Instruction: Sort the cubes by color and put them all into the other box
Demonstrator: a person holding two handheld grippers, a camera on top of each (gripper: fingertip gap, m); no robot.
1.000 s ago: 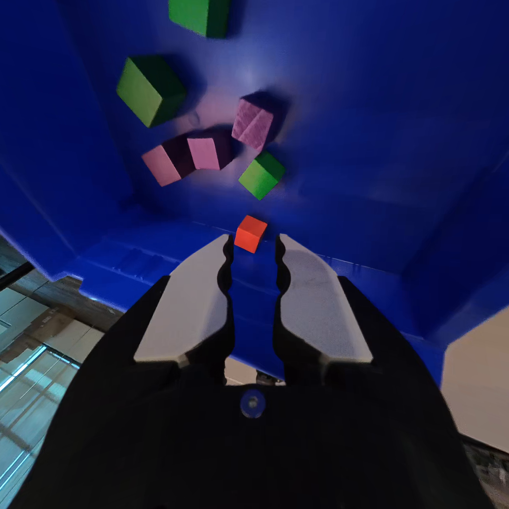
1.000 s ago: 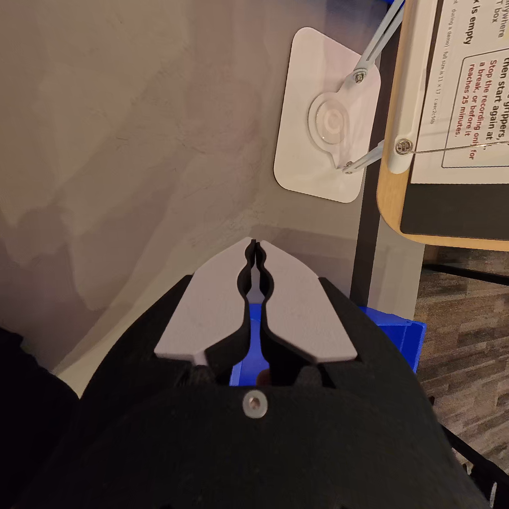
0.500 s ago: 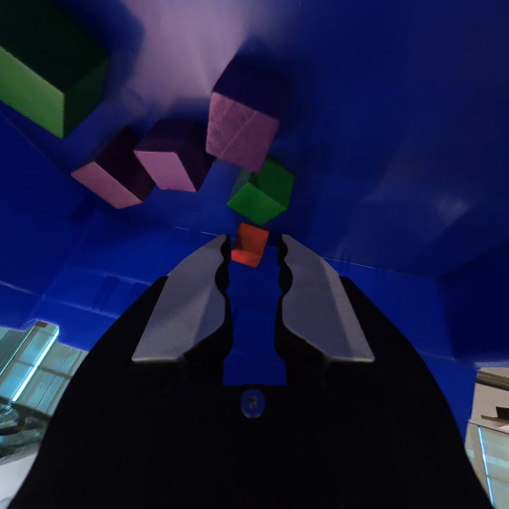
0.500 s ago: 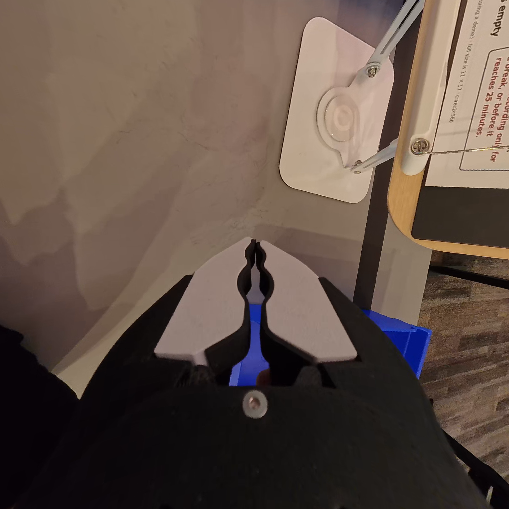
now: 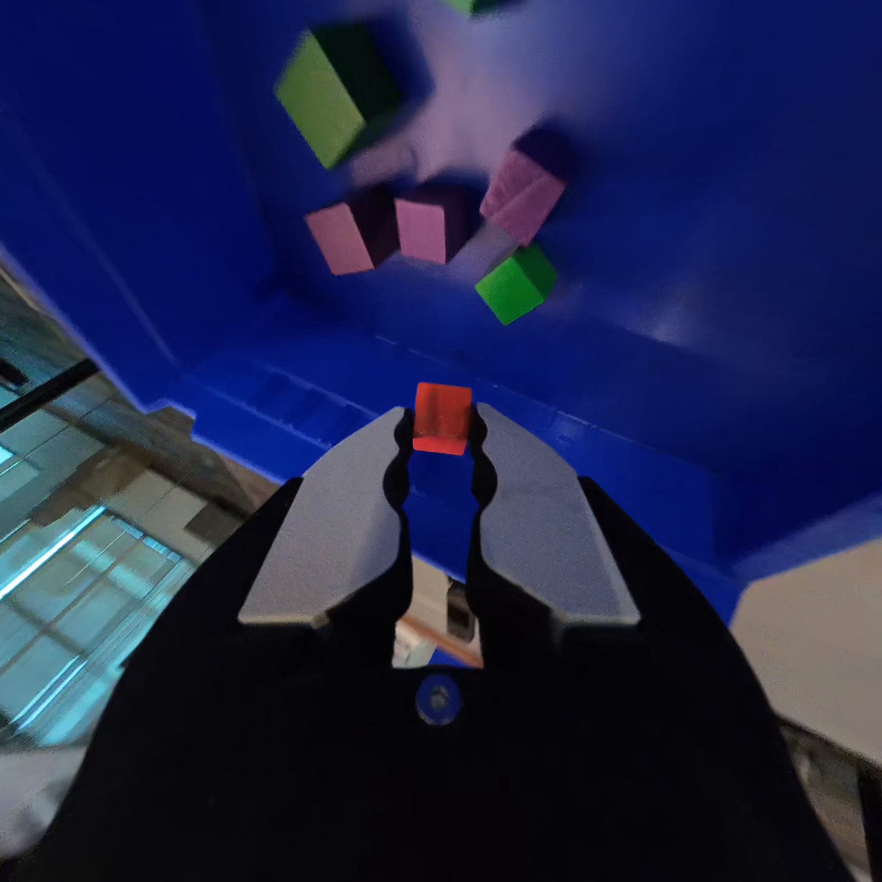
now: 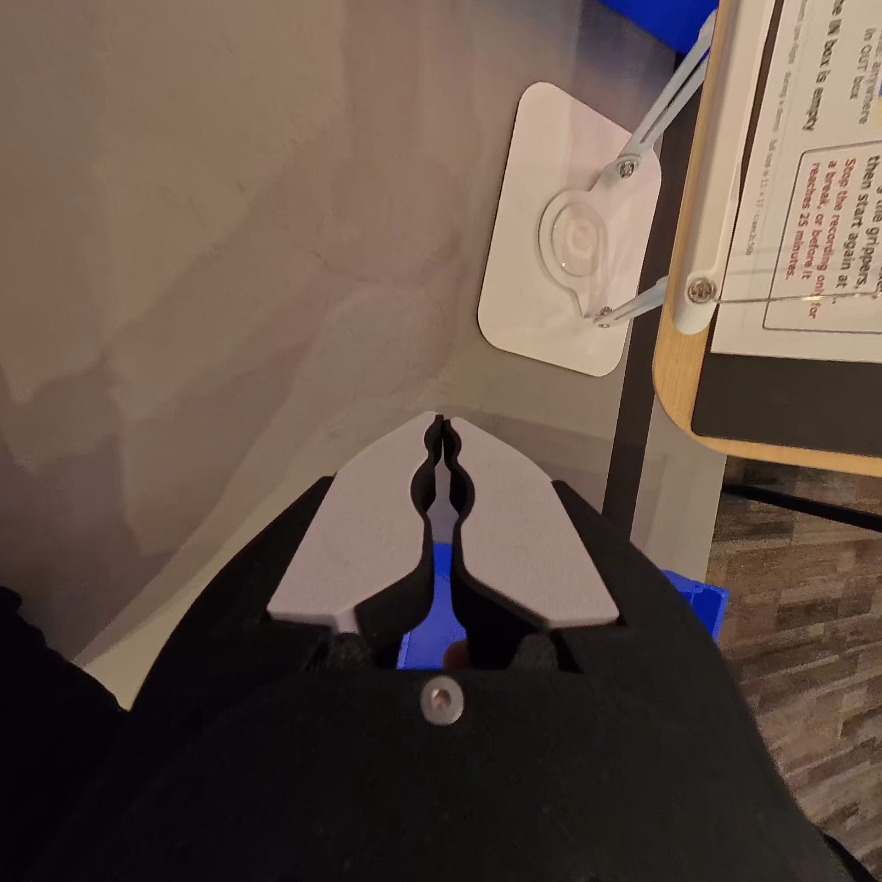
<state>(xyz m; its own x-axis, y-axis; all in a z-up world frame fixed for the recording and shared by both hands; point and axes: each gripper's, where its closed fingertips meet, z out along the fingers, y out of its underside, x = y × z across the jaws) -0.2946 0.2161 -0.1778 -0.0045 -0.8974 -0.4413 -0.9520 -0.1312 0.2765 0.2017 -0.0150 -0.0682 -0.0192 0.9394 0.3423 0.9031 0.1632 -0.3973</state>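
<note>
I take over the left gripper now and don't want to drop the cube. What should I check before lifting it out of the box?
1. Red cube between the left gripper fingertips: ok.
2. Both pads pressing firmly on it: cannot tell, picture blurred.
3. Cube seated deep: not ok, only at the tips.
4. Nearest green cube apart from the held cube: ok.
5. Blue box wall close below the fingers: not ok, mind it on the way out.
6. Right gripper out of the way, shut and empty over the table: ok.
</note>
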